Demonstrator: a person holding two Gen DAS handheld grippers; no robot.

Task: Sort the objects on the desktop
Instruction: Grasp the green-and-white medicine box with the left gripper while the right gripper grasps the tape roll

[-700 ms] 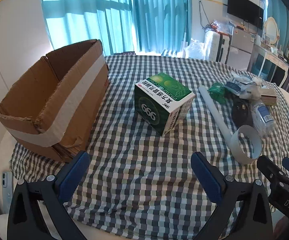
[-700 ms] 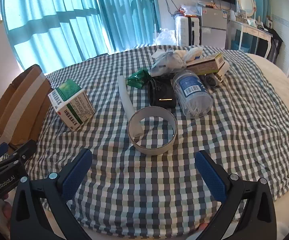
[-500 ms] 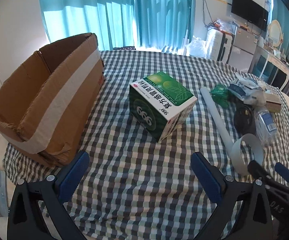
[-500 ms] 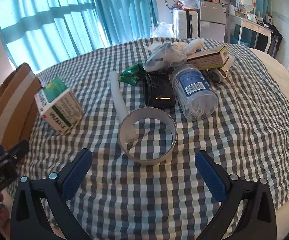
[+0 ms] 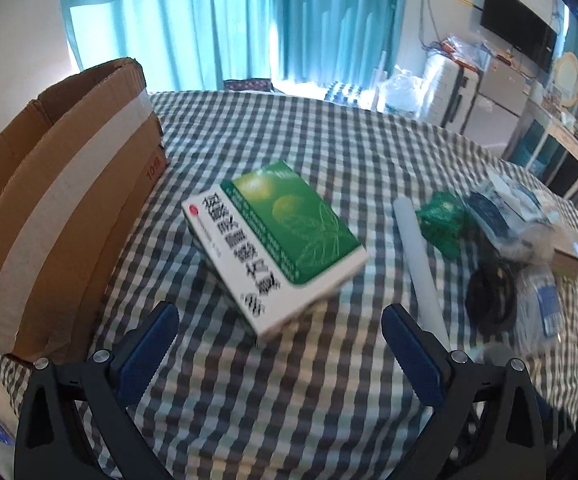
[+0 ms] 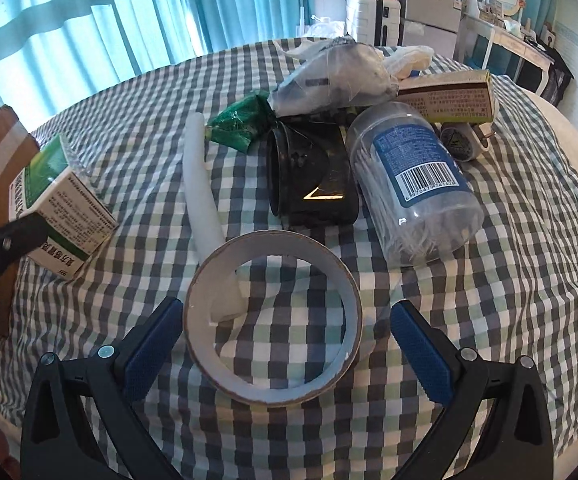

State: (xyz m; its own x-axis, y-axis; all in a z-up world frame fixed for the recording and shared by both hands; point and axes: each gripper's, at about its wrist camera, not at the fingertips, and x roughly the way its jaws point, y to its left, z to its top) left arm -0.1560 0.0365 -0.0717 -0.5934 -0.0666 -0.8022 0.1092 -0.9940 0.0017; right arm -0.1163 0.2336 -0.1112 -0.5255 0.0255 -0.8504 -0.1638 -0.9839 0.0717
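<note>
- Green-and-white medicine box (image 5: 275,242) on the checked cloth (image 5: 289,400), blurred in the left view, lying ahead of the left gripper (image 5: 279,350), between its fingers' line – apart from them, fingers spread, empty.
- Right view only: tape ring (image 6: 272,323) between the right gripper (image 6: 285,344) fingers, spread wide, nothing grasped.
- Left view only: cardboard carton (image 5: 53,200) open, left of the box.

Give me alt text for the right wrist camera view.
Open right gripper with blue pads straddles a grey tape ring on a checkered tablecloth. Behind lie a white tube, black case and clear plastic jar.
</note>
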